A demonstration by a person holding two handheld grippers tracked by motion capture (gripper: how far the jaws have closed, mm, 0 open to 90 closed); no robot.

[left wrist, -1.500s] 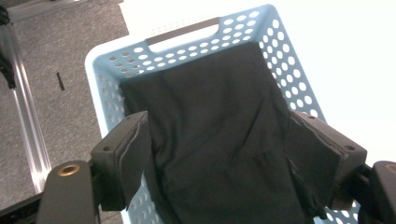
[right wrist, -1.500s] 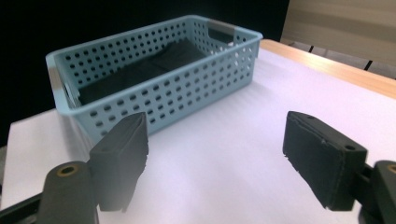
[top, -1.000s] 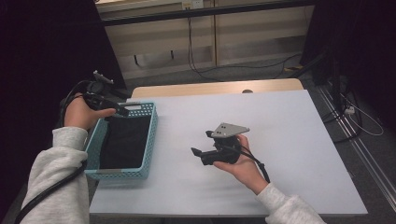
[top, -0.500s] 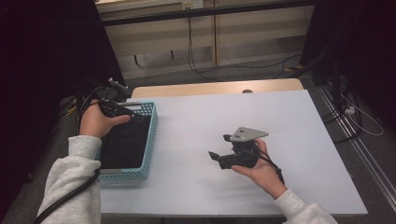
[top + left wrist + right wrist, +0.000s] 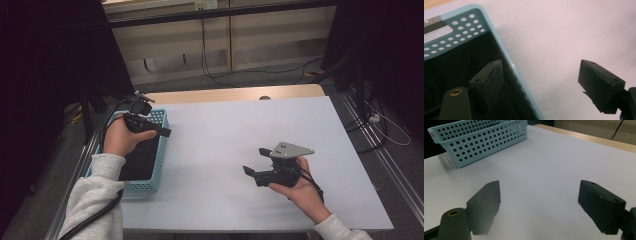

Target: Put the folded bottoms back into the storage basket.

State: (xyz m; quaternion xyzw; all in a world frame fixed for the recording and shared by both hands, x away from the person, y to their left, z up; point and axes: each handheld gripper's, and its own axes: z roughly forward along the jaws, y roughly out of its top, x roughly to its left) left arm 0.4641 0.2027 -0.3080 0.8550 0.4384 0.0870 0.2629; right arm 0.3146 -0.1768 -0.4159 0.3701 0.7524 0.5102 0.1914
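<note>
Nothing lifted yet; dark cloth lies in the basket.
Left tongs wide open, empty, over basket rim; right tongs wide open, empty, over bare table.

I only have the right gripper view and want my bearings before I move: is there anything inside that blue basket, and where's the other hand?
Observer: The basket holds something dark and flat; what it is I can't tell.
Operator: And the left tongs?
Observer: The left tongs hover over the basket's right rim, open, one jaw above the inside, the other above the table.
Operator: Are they gripping anything?
Observer: No, nothing sits between them in the left gripper view.
Operator: How do my tongs look from above?
Observer: The right tongs point left toward the basket, open and empty.
</note>
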